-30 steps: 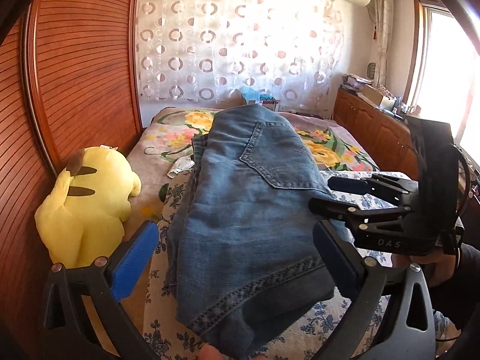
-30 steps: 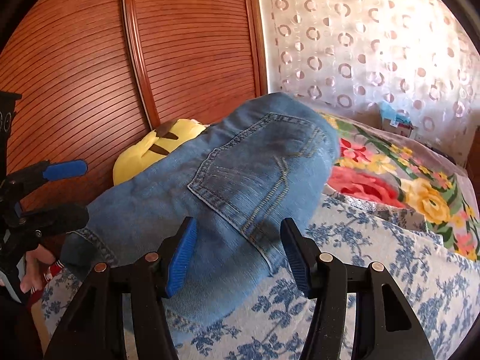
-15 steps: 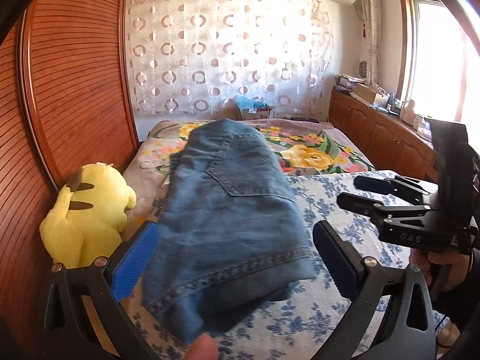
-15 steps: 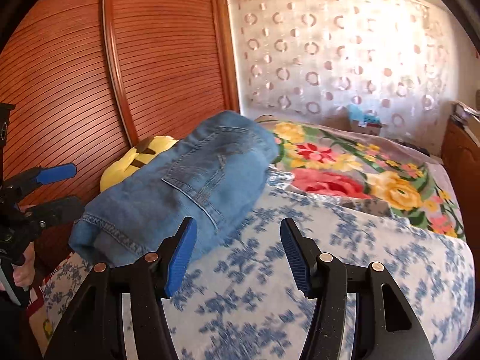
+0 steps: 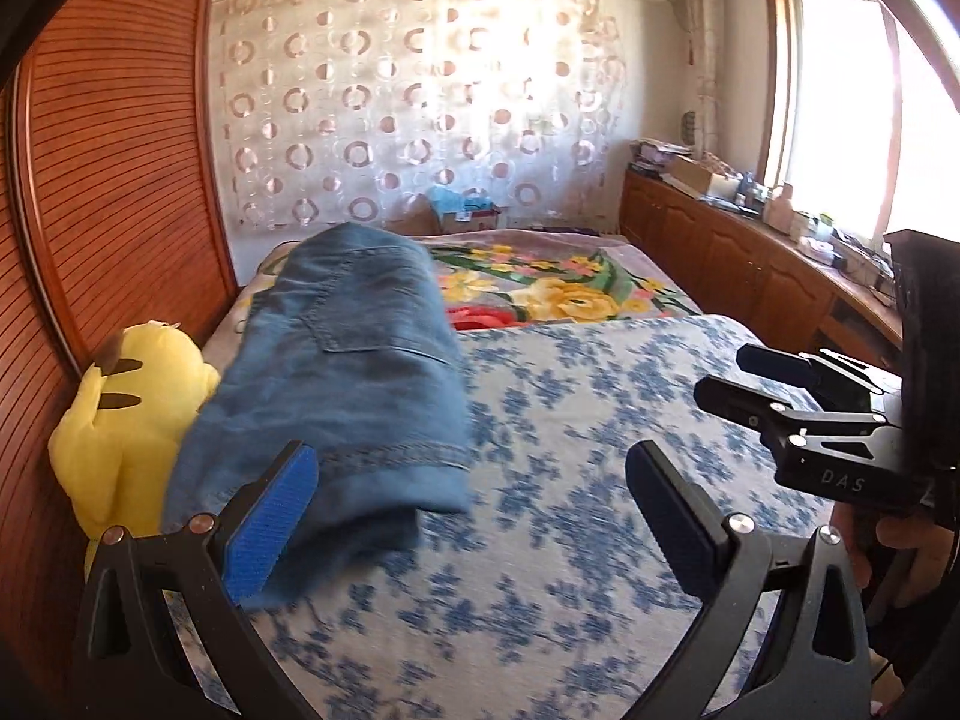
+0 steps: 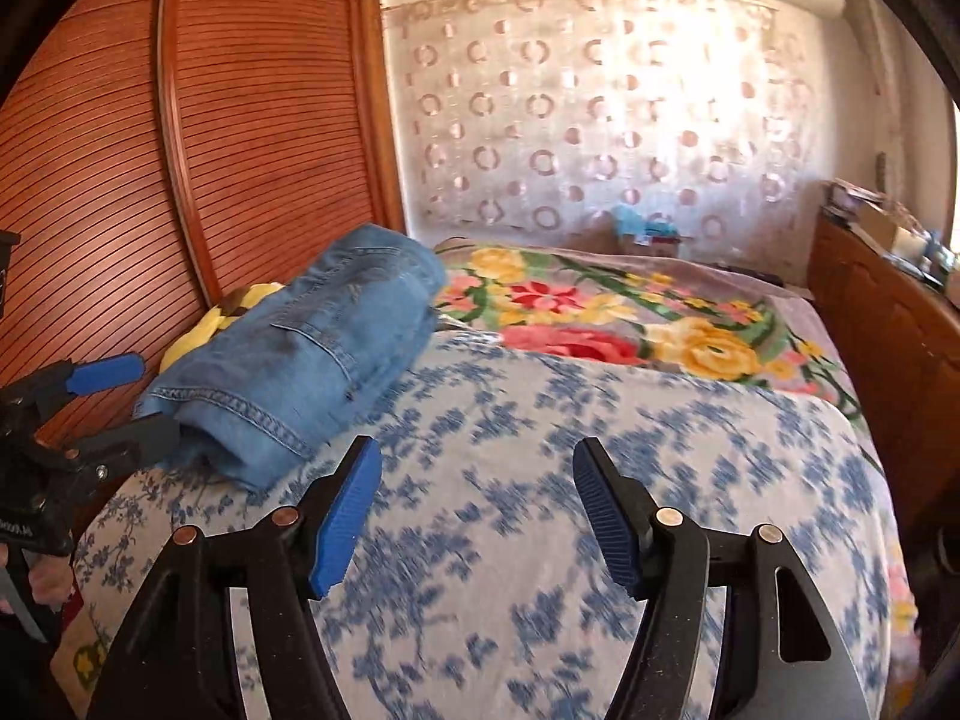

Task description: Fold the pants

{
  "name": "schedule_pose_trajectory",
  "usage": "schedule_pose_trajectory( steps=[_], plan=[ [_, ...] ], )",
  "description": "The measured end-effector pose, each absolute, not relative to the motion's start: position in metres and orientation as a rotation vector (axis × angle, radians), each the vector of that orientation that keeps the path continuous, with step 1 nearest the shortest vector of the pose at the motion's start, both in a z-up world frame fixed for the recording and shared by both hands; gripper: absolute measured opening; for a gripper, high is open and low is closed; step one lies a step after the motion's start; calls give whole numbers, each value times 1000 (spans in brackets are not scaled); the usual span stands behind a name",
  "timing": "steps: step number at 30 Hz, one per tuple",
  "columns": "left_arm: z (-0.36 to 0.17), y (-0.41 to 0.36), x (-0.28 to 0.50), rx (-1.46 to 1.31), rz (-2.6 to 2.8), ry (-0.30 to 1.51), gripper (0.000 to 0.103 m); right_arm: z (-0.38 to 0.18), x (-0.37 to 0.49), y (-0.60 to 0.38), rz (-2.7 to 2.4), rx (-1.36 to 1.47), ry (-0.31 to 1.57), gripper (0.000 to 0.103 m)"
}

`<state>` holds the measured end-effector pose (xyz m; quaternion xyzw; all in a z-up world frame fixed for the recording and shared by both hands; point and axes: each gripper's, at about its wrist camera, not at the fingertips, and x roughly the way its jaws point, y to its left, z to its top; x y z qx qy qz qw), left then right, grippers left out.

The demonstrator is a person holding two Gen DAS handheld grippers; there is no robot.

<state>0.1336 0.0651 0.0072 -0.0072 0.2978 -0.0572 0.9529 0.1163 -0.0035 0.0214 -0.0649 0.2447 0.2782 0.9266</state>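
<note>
Folded jeans (image 5: pixel 348 372) lie on the bed (image 5: pixel 600 480) along its left edge, on the blue-flowered sheet (image 6: pixel 540 540), back pocket up, hem end nearest the cameras. A yellow plush toy (image 5: pixel 114 420) sits btwn the jeans and the slatted wooden wall (image 5: pixel 90 180), touching the denim's left side.

Left gripper (image 5: pixel 468 516) hangs over the near-left corner of the bed, jaws wide apart, nothing gripped; its left blue pad overlaps the jeans' near end in the left wrist view, but whether it touches the cloth can't be told. In the right wrist view the same gripper sits just beside the jeans' hem.

Right gripper (image 6: pixel 477 516) is over the sheet's near middle, well apart from the jeans, jaws opening, nothing btwn them but bare sheet. A hand (image 5: pixel 888 546) holds its grip at the right edge of the left wrist view.

Farther up the bed, a floral blanket (image 6: pixel 630 324) covers the far end. Sheet pattern is motion-blurred in both views.
</note>
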Motion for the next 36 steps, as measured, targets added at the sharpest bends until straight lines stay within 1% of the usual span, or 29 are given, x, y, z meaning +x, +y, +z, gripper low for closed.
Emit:
schedule_pose_trajectory(
  steps=[6,17,28,36],
  plan=[
    [10,39,110,-4,-147,598,102,25,79,-31,491,-102,487,69],
    [25,20,66,-1,-146,557,102,41,22,-64,441,-66,456,69],
    [52,11,38,0,-117,482,102,62,-12,-94,405,-57,362,69],
    [55,5,25,9,-81,460,102,66,-37,-105,391,-43,298,69]
  ],
)
